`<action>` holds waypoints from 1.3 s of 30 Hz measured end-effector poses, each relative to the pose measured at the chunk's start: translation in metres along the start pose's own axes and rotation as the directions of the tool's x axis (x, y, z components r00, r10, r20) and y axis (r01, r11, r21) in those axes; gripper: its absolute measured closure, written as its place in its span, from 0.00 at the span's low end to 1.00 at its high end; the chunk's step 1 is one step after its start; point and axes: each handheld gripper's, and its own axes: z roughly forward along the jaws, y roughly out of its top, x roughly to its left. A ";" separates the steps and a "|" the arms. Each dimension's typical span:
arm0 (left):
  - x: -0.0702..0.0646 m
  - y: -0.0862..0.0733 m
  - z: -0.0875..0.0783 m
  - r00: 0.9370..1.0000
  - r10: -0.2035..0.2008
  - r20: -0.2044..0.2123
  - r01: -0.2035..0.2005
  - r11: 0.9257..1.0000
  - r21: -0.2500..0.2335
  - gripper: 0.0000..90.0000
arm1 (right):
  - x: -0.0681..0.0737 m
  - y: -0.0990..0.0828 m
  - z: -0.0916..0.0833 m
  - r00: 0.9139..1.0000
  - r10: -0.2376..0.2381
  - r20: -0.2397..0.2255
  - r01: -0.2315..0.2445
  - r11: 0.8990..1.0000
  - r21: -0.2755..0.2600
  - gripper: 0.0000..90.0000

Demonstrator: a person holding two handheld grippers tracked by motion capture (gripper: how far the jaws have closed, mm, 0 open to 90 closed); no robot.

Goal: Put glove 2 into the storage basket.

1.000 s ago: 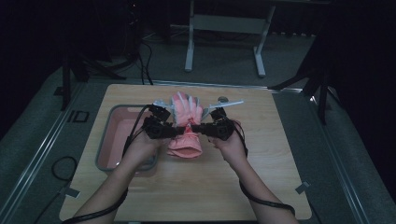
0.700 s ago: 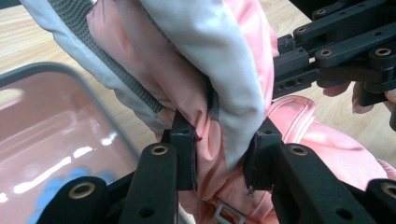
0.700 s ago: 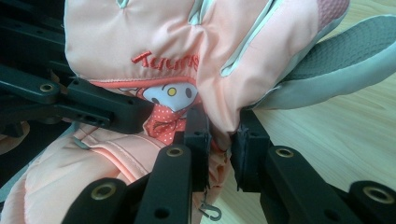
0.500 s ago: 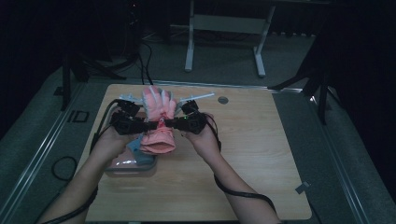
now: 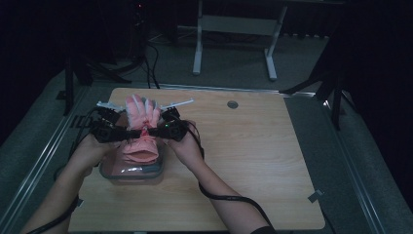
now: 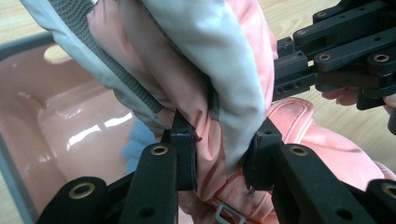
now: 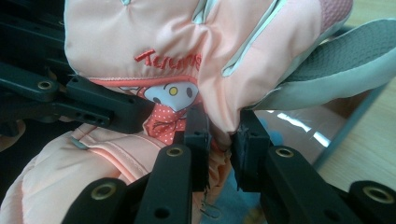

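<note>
We hold a padded pink winter glove with pale grey finger panels [image 5: 141,127] between us, over the pink-bottomed, grey-rimmed plastic tub [image 5: 108,173] at the left of the wooden bench [image 5: 272,161]. The left claw [image 5: 127,132] is clamped on a fold of the glove near the wrist; in the left gripper view its pads [image 6: 183,144] pinch pink fabric. The right claw [image 5: 152,130] is clamped on the opposite side, just under the embroidered lettering and cartoon patch, as the right gripper view shows [image 7: 222,133].

The glove hangs with its fingers pointing away from us and its cuff drooping toward the tub. Something blue [image 6: 135,145] lies in the tub below; we cannot tell what it is.

The step in hand looks like setting the glove into the tub. To do it well, we should:

- centre the glove over the tub before going down, since its fingers reach past the far rim;
- lower both claws together, keeping them level, so the fabric does not twist;
- let the cuff land first, then fold the fingers in;
- part the claws only once the glove rests inside.
</note>
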 end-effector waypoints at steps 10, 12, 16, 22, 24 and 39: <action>0.025 -0.028 0.029 0.997 -0.074 0.032 0.073 0.996 0.043 0.78 | -0.005 -0.017 0.039 0.999 0.000 0.052 -0.005 0.996 0.088 0.87; 0.027 -0.032 0.033 0.996 -0.084 0.035 0.082 0.995 0.052 0.78 | -0.006 -0.020 0.044 0.999 0.002 0.054 -0.007 0.994 0.108 0.86; 0.030 -0.041 0.041 0.993 -0.111 0.035 0.108 0.992 0.070 0.77 | -0.007 -0.025 0.051 0.997 -0.013 0.070 0.002 0.989 0.146 0.86; 0.030 -0.046 0.050 0.993 -0.117 0.020 0.114 0.989 0.093 0.76 | -0.009 -0.030 0.059 0.995 -0.017 0.096 -0.002 0.980 0.198 0.84; 0.030 -0.046 0.052 0.994 -0.112 0.012 0.111 0.989 0.098 0.74 | -0.010 -0.030 0.060 0.995 -0.011 0.097 -0.009 0.979 0.202 0.82; 0.028 -0.043 0.049 0.992 -0.121 -0.026 0.122 0.992 0.031 0.54 | -0.008 -0.021 0.028 0.989 -0.113 0.100 0.105 0.991 0.079 0.40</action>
